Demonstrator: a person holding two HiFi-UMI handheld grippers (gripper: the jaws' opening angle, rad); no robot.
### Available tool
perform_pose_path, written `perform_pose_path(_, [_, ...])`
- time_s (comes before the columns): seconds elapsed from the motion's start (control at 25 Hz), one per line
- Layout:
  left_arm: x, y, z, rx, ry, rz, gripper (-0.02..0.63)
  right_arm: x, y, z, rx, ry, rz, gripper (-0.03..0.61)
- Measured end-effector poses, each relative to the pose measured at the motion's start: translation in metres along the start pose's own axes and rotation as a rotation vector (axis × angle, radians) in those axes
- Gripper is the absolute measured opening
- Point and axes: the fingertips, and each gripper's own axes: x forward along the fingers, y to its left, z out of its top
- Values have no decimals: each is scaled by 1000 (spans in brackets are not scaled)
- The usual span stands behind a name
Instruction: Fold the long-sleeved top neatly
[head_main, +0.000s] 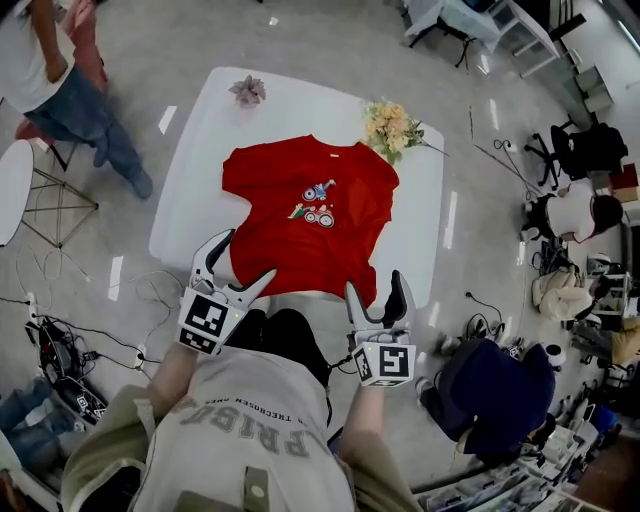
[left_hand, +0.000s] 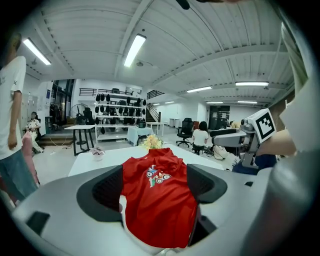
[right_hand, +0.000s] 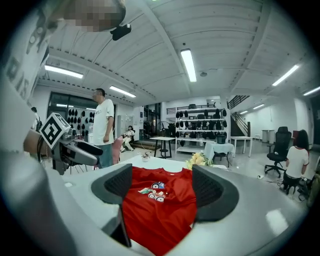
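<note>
Left tool (left_hand: 155, 175) masks part of the top (left_hand: 160, 212).

Top (head_main: 300, 245) on table (head_main: 188, 175); bouquet (head_main: 390, 127) far right, small flower (head_main: 247, 91) far left.

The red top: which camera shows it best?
The head view: it looks down on nearly all of the red top, spread flat on the white table. Both gripper views see it low and foreshortened, its sides hidden behind their open jaws.

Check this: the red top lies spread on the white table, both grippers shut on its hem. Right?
No. The red top lies spread on the white table, but the left gripper and right gripper are open, gripping nothing; the two gripper views show it.
</note>
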Motion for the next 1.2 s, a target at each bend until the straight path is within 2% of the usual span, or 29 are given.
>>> perform_pose_path(0.28, [10,-7,-12,-6,34,-31,382,13,4,-9,-59,57,53,367])
perform_pose_path(0.4, [20,-13,-26,25,82,-41,382,17,7,-27,-88,115,103,368])
perform_pose_path(0.56, [31,-28,-62,74,195,-73,382,16,4,-75,-145,261,167,367])
perform_pose_path(0.76, [42,-43,-111,73,342,-85,382,15,1,-126,-196,416,268,367])
perform_pose_path(0.96, [49,-49,-160,166,513,-74,379,7,-7,-179,-309,611,388,365])
perform_pose_path(1.0, [50,-48,-168,191,545,-67,365,4,-12,-187,-337,652,404,364])
perform_pose_path(1.12, [48,-46,-180,225,586,-55,225,-5,-24,-202,-411,725,447,351])
perform_pose_path(1.16, [47,-46,-181,221,584,-60,165,-7,-27,-204,-423,737,462,351])
perform_pose_path(1.2, [44,-46,-181,221,580,-68,74,-8,-29,-205,-428,744,478,350])
